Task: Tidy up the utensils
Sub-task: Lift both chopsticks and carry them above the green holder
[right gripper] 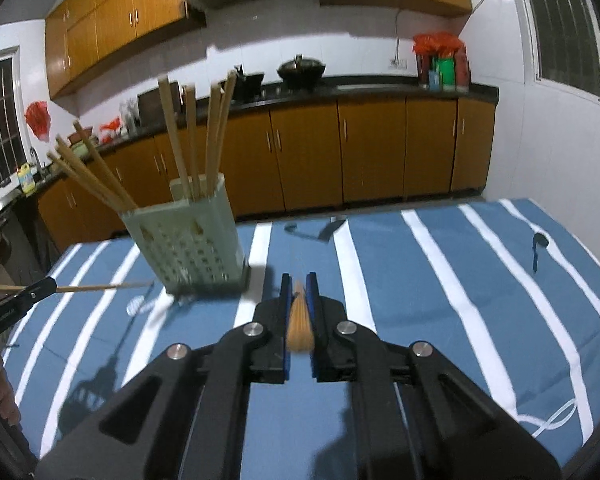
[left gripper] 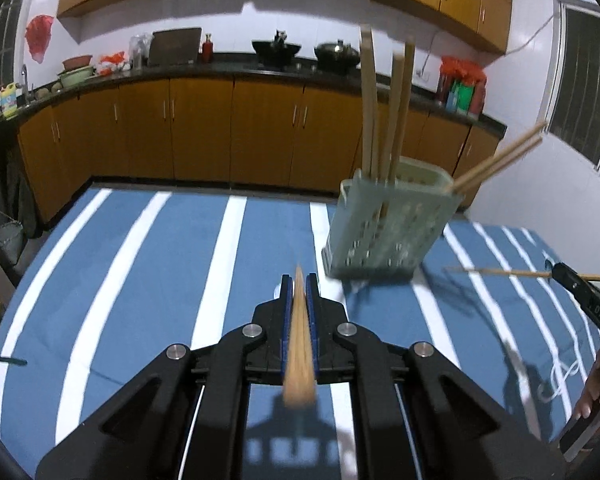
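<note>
A pale green perforated utensil holder (left gripper: 384, 228) stands on the blue striped tablecloth (left gripper: 140, 264), with several wooden chopsticks (left gripper: 398, 108) sticking out of it. It also shows in the right wrist view (right gripper: 192, 240). My left gripper (left gripper: 299, 280) is shut on a wooden chopstick (left gripper: 299, 344), left of the holder and above the cloth. My right gripper (right gripper: 299, 280) is shut on another wooden chopstick (right gripper: 299, 320), right of the holder. Each gripper shows in the other view with its chopstick pointing at the holder: the right one (left gripper: 556, 272), the left one (right gripper: 40, 286).
A dark spoon (right gripper: 538, 248) lies on the cloth at the far right, and a dark utensil (right gripper: 316, 232) lies near the far table edge. Orange kitchen cabinets (left gripper: 204, 132) and a countertop with pots stand behind the table.
</note>
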Motion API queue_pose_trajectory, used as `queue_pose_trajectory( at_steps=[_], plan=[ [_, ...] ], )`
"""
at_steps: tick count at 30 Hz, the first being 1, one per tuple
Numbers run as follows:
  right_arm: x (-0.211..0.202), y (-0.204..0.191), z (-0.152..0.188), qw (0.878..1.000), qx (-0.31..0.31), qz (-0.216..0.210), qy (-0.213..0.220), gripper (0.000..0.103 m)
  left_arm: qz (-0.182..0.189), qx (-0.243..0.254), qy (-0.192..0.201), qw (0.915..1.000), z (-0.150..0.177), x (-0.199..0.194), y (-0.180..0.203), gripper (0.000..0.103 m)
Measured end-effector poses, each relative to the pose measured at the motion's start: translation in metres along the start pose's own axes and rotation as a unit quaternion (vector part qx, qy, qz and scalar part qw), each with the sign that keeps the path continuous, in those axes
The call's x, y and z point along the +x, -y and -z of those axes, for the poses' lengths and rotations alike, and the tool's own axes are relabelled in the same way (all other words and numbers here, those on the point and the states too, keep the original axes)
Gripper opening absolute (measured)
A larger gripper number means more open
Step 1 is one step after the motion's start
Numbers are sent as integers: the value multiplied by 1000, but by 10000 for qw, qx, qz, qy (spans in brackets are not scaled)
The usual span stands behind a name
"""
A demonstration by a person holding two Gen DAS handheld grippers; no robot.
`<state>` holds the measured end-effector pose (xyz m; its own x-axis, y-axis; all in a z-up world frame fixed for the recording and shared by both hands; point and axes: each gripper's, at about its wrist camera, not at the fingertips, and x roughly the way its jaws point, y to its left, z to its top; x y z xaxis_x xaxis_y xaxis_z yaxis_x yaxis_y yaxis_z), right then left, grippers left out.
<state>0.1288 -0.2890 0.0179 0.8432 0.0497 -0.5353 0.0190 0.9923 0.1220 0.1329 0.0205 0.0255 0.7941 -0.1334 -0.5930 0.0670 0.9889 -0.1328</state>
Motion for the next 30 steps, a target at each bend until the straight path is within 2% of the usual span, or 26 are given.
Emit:
queue_pose_trajectory(
  at_steps=[9, 14, 20, 26, 30],
  plan=[
    [-29, -5, -43, 9978, -15, -220, 618, 8, 194, 168, 524, 9983, -44, -28, 9, 7],
    [-60, -9, -72, 9927, 30, -659, 1009, 8, 437, 338, 848, 9949, -62, -53, 21, 7],
    [-98, -16, -108, 9802, 122, -1165, 1595, 8, 714, 403, 1376, 9871, -85, -78, 41, 7],
    [-97, -33, -127, 9761, 11, -1248, 1781, 8, 694, 266, 1894, 9791, -109, -79, 57, 7],
    [-80, -45, -136, 9767, -83, -1225, 1761, 8, 592, 214, 2045, 9768, -117, -68, 65, 7]
  ],
)
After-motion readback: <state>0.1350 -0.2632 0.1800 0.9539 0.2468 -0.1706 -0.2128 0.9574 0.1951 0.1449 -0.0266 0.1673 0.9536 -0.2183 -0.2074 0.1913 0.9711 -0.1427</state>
